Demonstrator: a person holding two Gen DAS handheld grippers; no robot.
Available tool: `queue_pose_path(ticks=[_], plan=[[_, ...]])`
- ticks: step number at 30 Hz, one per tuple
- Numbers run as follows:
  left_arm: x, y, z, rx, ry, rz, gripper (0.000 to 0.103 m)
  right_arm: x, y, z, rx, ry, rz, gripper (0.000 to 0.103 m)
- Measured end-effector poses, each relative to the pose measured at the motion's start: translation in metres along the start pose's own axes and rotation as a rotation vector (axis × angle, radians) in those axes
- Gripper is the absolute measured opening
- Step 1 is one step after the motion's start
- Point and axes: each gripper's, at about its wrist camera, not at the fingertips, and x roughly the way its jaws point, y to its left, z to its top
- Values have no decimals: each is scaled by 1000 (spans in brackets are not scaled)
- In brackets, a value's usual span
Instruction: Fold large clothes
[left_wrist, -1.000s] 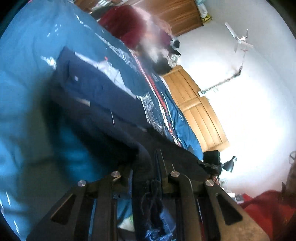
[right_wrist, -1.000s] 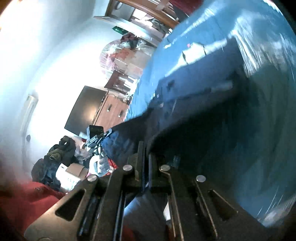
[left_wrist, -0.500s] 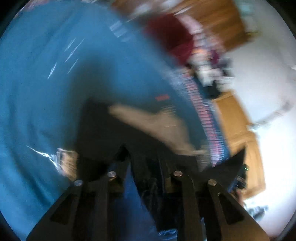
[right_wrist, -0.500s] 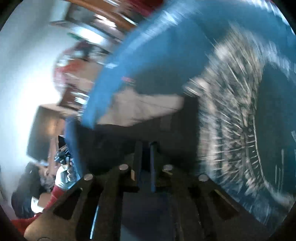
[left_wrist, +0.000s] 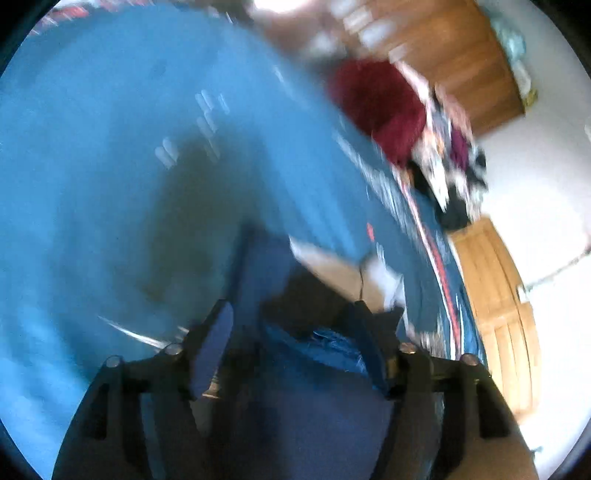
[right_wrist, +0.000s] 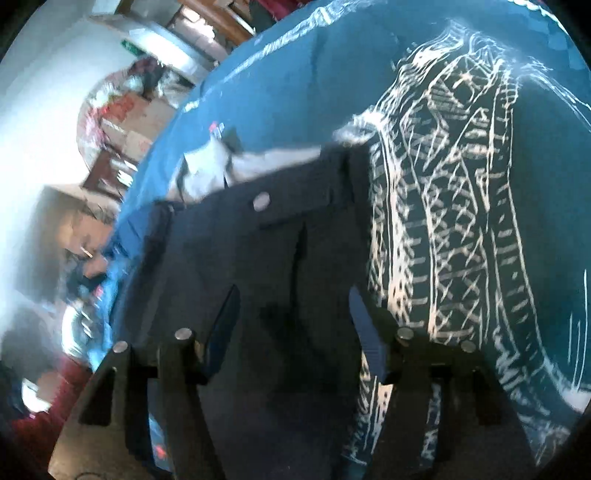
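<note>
Fingers of both the right gripper (right_wrist: 293, 325) and left gripper (left_wrist: 291, 343) are spread wide, gripping nothing, tilted down just over the dark trousers (right_wrist: 266, 258) lying on the blue bedspread (left_wrist: 92, 166), so smoothing that fold flat seems wise before regripping.

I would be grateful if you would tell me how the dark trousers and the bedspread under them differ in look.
The dark trousers are plain navy, nearly black, with a pale round button near the waistband; the bedspread is brighter blue with a white line pattern. The trousers show pale inner pocket lining at their top edge; the bedspread shows none. The trousers cover a small part of the right wrist view; the bedspread runs well past them. Both are cloth in blue tones.
</note>
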Motion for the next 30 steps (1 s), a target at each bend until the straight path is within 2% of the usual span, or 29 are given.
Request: queue_pose_path(ticks=[2, 3, 5, 8, 10, 13, 15, 18, 22, 24, 26, 27, 30], plan=[[-22, 10, 4, -18, -57, 48, 70, -1, 5, -3, -26, 2, -40, 61], [-28, 12, 2, -24, -59, 43, 70, 0, 4, 1, -32, 0, -51, 61], [-30, 4, -6, 15, -23, 42, 70, 1, 10, 1, -40, -15, -84, 61], [-28, -18, -33, 152, 64, 53, 70, -6, 30, 7, -78, -70, -182, 60], [-25, -27, -57, 204, 118, 59, 70, -10, 50, 9, -110, -108, -178, 60], [-25, -12, -90, 215, 193, 72, 71, 4, 91, 17, -169, -120, -129, 60], [-18, 2, -113, 230, 254, 94, 70, 33, 129, 22, -226, -84, -68, 60], [-25, 1, -128, 283, 258, 86, 69, 86, 183, 24, -317, -13, -11, 60], [-42, 10, -146, 287, 264, 53, 66, 152, 240, 27, -414, 62, 26, 60], [-55, 15, -153, 275, 261, 38, 64, 189, 256, 39, -407, 68, -12, 63], [-70, 21, -159, 235, 243, 11, 63, 208, 260, 49, -404, 28, -28, 75], [-76, 23, -162, 217, 236, -5, 63, 222, 258, 56, -395, 9, -38, 77], [-95, 28, -167, 163, 207, -65, 66, 242, 260, 51, -445, 7, -103, 83]])
